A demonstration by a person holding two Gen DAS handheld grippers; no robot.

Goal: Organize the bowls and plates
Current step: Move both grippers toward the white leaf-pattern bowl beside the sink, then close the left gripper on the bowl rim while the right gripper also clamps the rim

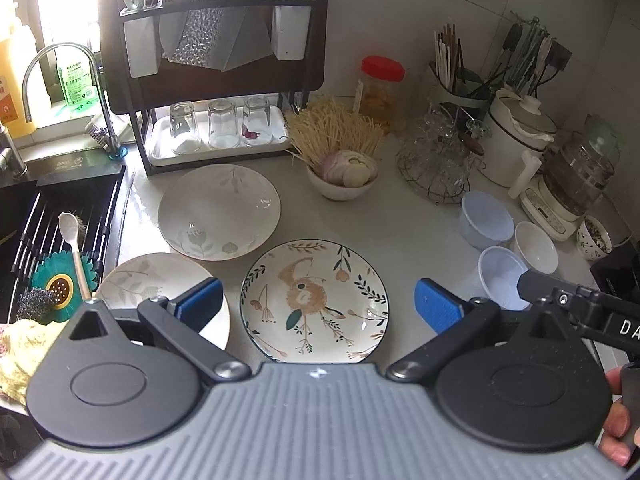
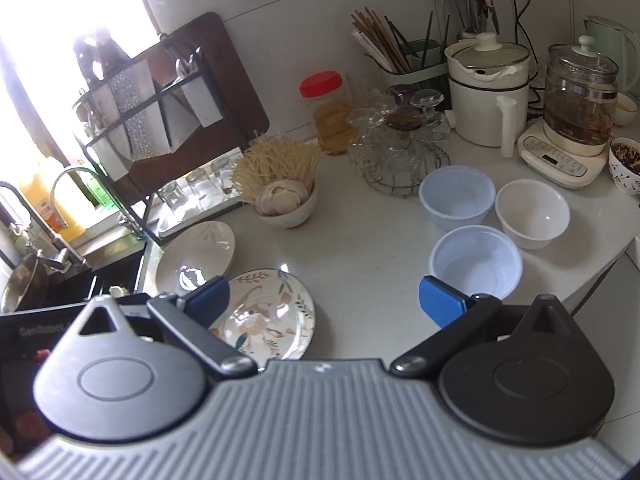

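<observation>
A flower-patterned plate (image 1: 315, 301) lies on the white counter, right in front of my open, empty left gripper (image 1: 318, 306). A large pale bowl (image 1: 218, 212) sits behind it and a pale leaf-print plate (image 1: 152, 284) lies at its left, partly under my left finger. At the right stand two bluish plastic bowls (image 1: 486, 220) (image 1: 502, 282) and a white bowl (image 1: 535, 247). My right gripper (image 2: 324, 304) is open and empty above the counter, between the patterned plate (image 2: 266, 316) and the near blue bowl (image 2: 476, 266). The far blue bowl (image 2: 456, 198) and white bowl (image 2: 532, 214) stand behind.
A dark sink (image 1: 52, 216) with rack, spoon and scrubbers is at the left. A black dish rack (image 1: 216, 80) with glasses stands at the back. A bowl of noodles (image 1: 340, 168), a red-lidded jar (image 1: 380, 88), a wire glass holder (image 1: 436, 164) and kettles (image 2: 486, 92) line the back.
</observation>
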